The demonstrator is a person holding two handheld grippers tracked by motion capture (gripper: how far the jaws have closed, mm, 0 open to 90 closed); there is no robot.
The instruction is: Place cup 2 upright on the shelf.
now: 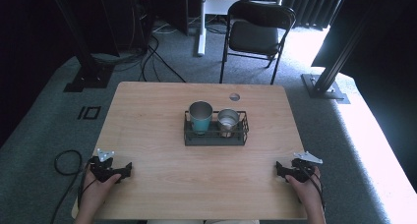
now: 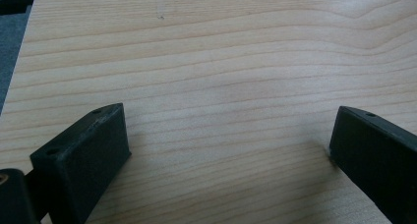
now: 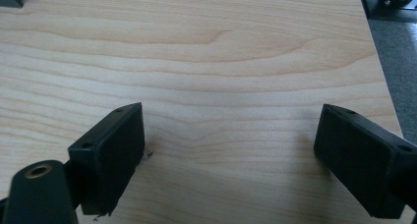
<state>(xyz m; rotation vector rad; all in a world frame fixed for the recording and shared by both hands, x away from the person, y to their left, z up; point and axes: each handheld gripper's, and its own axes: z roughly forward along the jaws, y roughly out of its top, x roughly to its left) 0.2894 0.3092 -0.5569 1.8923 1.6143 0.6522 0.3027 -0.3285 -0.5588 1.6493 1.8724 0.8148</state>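
I see my left gripper point(image 1: 112, 169) resting at the near left of the wooden surface point(image 1: 162, 180), fingers point(image 2: 83, 155) spread wide on bare wood. My right gripper point(image 1: 290, 171) rests at the near right, fingers point(image 3: 110, 153) likewise released. Well apart from both, mid-surface, a black wire rack point(image 1: 215, 135) holds a teal cup point(image 1: 200, 117) beside a smaller steel cup point(image 1: 228, 121).

two cups point(image 1: 200, 116) in black rack point(image 1: 215, 138)

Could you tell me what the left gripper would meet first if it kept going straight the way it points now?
Probably nothing: the left gripper, open, faces bare table; the black rack sits off to its right.
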